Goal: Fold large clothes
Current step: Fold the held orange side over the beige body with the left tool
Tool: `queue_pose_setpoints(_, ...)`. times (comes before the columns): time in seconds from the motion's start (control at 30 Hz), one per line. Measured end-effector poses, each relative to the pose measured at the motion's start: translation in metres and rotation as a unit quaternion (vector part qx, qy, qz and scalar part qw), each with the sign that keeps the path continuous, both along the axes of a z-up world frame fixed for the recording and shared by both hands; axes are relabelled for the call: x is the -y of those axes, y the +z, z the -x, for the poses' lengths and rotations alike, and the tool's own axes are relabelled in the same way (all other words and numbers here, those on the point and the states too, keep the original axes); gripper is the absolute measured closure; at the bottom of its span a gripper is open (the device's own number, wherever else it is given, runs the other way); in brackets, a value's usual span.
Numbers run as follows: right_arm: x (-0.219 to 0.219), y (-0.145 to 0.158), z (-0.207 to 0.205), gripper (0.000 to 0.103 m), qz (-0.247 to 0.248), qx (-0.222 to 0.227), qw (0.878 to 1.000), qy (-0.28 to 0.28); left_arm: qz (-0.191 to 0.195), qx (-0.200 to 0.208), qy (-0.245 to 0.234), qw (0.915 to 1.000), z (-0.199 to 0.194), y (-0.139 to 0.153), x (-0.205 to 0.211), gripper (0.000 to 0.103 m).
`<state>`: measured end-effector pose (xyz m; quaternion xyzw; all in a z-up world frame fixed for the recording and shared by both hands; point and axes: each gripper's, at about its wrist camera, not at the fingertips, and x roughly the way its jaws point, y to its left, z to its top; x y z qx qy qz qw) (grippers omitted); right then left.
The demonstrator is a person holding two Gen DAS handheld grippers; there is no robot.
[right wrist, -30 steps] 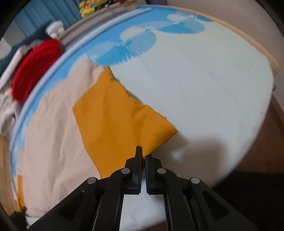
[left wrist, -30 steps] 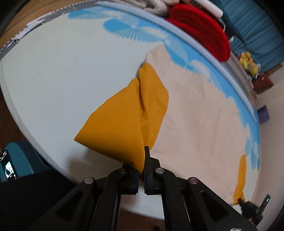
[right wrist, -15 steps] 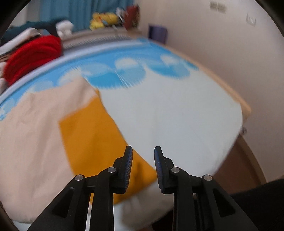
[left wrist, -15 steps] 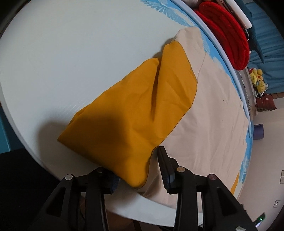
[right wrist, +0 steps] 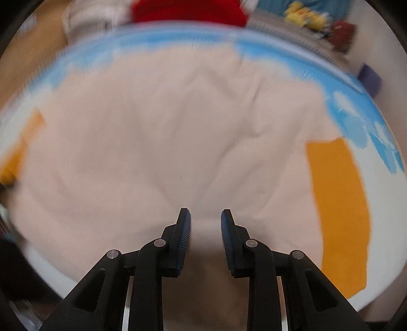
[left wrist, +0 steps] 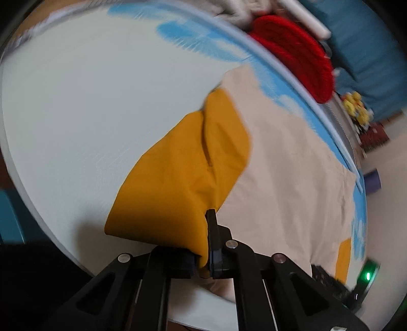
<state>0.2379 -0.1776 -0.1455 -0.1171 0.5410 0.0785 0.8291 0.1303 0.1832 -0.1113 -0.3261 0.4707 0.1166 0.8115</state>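
A large beige garment [right wrist: 178, 142] with orange sleeves lies spread on the bed. In the left wrist view my left gripper [left wrist: 203, 244] is shut on the cuff end of the orange sleeve [left wrist: 183, 173], which is lifted and bunched above the sheet; the beige body [left wrist: 292, 173] lies to its right. In the right wrist view my right gripper [right wrist: 205, 239] is open and empty over the near edge of the beige body. The other orange sleeve [right wrist: 338, 203] lies flat to its right.
The bed sheet [left wrist: 89, 107] is white with blue patches. A red knitted item [left wrist: 297, 56] and pale folded fabric lie along the far edge. Yellow soft toys [right wrist: 305, 15] and a blue curtain stand behind. The bed edge runs close under both grippers.
My left gripper, open half a second ago, has shut on the orange sleeve end and lifted it. My right gripper has opened wider and swung left from the sleeve to the beige body.
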Motion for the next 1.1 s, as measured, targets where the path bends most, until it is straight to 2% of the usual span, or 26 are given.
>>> queue_pose_setpoints(0.07, 0.0, -0.004, -0.008, 0.076, 0.005, -0.011, 1.0, 0.0, -0.038, 0.026, -0.025, 0.9986, -0.001, 0.019, 0.015, 0.099)
queue_pose_setpoints(0.13, 0.001, 0.0, -0.016, 0.076, 0.003, -0.034, 0.999, -0.004, -0.05, 0.045, -0.042, 0.9968, -0.001, 0.029, 0.024, 0.099)
queue_pose_setpoints(0.2, 0.011, 0.017, -0.022, 0.076, -0.026, -0.045, 0.999, -0.008, -0.069, 0.068, -0.064, 0.9932, -0.004, 0.042, 0.039, 0.1)
queue_pose_setpoints(0.23, 0.016, 0.029, -0.022, 0.076, -0.044, -0.036, 0.998, -0.01, -0.073, 0.074, -0.069, 0.9921, -0.003, 0.044, 0.042, 0.1)
queue_pose_setpoints(0.27, 0.022, 0.044, -0.023, 0.076, -0.059, -0.019, 0.998, -0.01, -0.078, 0.085, -0.078, 0.9903, -0.006, 0.05, 0.05, 0.1)
queue_pose_setpoints(0.37, 0.044, 0.11, -0.023, 0.075, -0.098, 0.077, 0.992, 0.021, -0.087, 0.109, -0.1, 0.9851, -0.012, 0.065, 0.071, 0.1)
queue_pose_setpoints(0.4, 0.055, 0.132, -0.021, 0.069, -0.102, 0.115, 0.987, 0.036, -0.09, 0.115, -0.108, 0.9834, -0.01, 0.067, 0.074, 0.101)
queue_pose_setpoints(0.43, 0.062, 0.149, -0.015, 0.055, -0.103, 0.144, 0.983, 0.047, -0.099, 0.126, -0.126, 0.9789, -0.014, 0.074, 0.091, 0.101)
queue_pose_setpoints(0.47, 0.072, 0.163, -0.012, 0.047, -0.102, 0.171, 0.978, 0.054, -0.105, 0.134, -0.14, 0.9754, -0.016, 0.079, 0.102, 0.101)
queue_pose_setpoints(0.5, 0.081, 0.173, -0.012, 0.034, -0.098, 0.193, 0.975, 0.056, -0.116, 0.144, -0.162, 0.9693, -0.02, 0.084, 0.121, 0.101)
queue_pose_setpoints(0.53, 0.096, 0.182, -0.004, 0.033, -0.092, 0.221, 0.969, 0.054, -0.123, 0.153, -0.183, 0.9634, -0.022, 0.089, 0.138, 0.101)
queue_pose_setpoints(0.6, 0.117, 0.184, -0.003, 0.033, -0.094, 0.24, 0.965, 0.036, -0.133, 0.166, -0.227, 0.9503, -0.026, 0.095, 0.174, 0.102)
queue_pose_setpoints(0.7, 0.155, 0.171, -0.01, 0.033, -0.132, 0.192, 0.972, -0.029, -0.122, 0.171, -0.289, 0.9338, -0.036, 0.092, 0.224, 0.102)
queue_pose_setpoints(0.77, 0.172, 0.174, -0.012, 0.033, -0.171, 0.193, 0.964, -0.058, -0.105, 0.164, -0.325, 0.9254, -0.043, 0.083, 0.254, 0.102)
queue_pose_setpoints(0.87, 0.182, 0.174, -0.01, 0.033, -0.186, 0.187, 0.963, -0.053, -0.105, 0.134, -0.381, 0.9086, -0.054, 0.062, 0.296, 0.102)
queue_pose_setpoints(0.97, 0.19, 0.168, -0.006, 0.033, -0.183, 0.166, 0.968, -0.049, -0.102, 0.075, -0.433, 0.8926, -0.063, 0.033, 0.328, 0.097)
queue_pose_setpoints(1.0, 0.19, 0.166, -0.005, 0.033, -0.189, 0.159, 0.968, -0.048, -0.103, 0.058, -0.442, 0.8889, -0.064, 0.026, 0.334, 0.094)
queue_pose_setpoints(1.1, 0.195, 0.158, -0.007, 0.033, -0.189, 0.14, 0.971, -0.046, -0.098, 0.04, -0.443, 0.8902, -0.067, 0.025, 0.334, 0.081)
